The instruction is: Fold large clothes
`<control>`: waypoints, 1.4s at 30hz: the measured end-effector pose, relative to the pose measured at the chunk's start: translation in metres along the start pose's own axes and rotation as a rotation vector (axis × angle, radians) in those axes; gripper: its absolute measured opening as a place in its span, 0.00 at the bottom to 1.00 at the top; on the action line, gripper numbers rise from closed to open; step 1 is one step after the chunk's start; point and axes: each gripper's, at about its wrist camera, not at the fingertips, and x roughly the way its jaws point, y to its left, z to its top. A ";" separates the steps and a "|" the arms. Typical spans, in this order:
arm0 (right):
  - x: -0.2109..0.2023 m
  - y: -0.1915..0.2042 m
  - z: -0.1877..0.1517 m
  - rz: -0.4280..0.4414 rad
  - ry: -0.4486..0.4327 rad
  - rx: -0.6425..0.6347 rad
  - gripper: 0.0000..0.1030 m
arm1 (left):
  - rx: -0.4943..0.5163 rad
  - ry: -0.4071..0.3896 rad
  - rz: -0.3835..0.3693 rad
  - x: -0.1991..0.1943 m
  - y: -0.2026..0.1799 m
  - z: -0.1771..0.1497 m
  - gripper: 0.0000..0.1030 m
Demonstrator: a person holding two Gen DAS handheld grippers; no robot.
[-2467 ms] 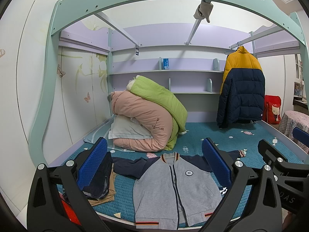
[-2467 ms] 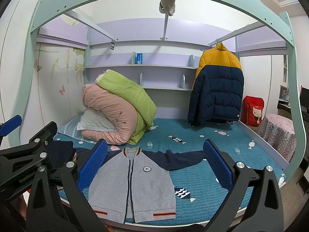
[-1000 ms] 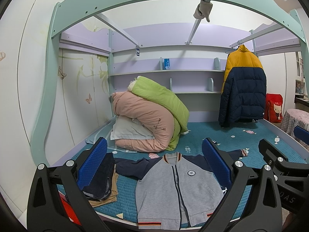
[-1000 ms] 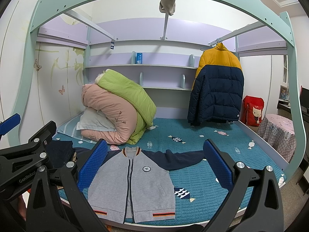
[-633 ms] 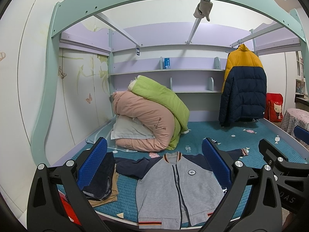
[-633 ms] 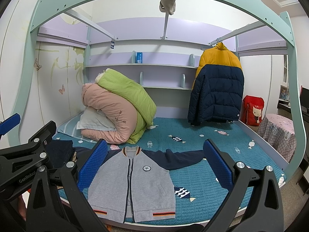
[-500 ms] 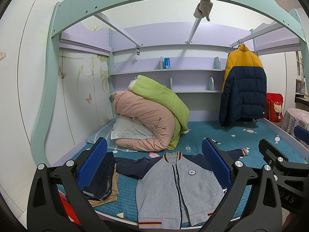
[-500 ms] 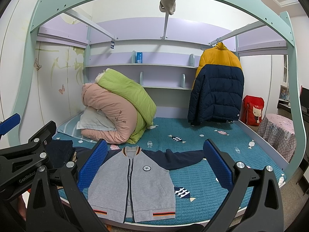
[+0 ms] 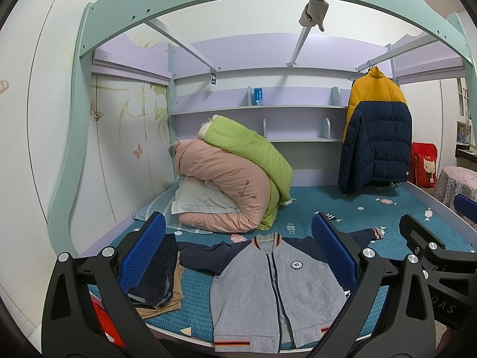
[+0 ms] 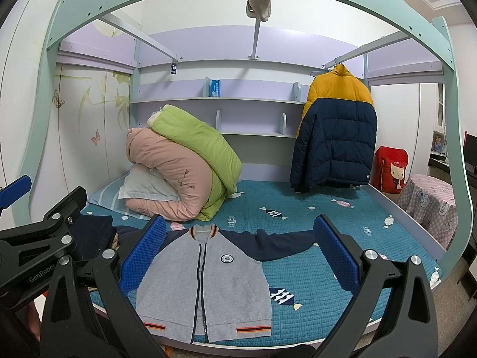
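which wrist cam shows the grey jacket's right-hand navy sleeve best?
Right wrist: the grey jacket lies flat and its navy sleeve shows nearly whole on the quilt. In the left wrist view a blue finger pad hides most of it, leaving the cuff.

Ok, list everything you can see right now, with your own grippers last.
jacket: 1, grey with navy sleeves, flat at bed's near edge
folded clothes: 1 stack, dark over tan, left of jacket
quilts: 2, pink and green, rolled at back left
pillow: 1, pale, under quilts
puffer coat: 1, yellow and navy, hanging back right
box: 1, blue, top shelf
bag: 1, red, beside bed
left gripper: open
right gripper: open
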 end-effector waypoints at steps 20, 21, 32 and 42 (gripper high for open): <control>0.047 -0.001 -0.022 -0.004 0.072 0.009 0.93 | 0.021 0.072 -0.010 0.050 0.007 -0.022 0.95; 0.054 0.000 -0.024 -0.005 0.085 0.007 0.93 | 0.023 0.082 -0.011 0.056 0.006 -0.024 0.95; 0.168 0.018 -0.054 0.017 0.277 0.007 0.93 | 0.037 0.313 -0.027 0.178 0.010 -0.061 0.95; 0.309 0.065 -0.104 0.143 0.490 0.062 0.93 | 0.011 0.673 -0.106 0.345 0.057 -0.139 0.95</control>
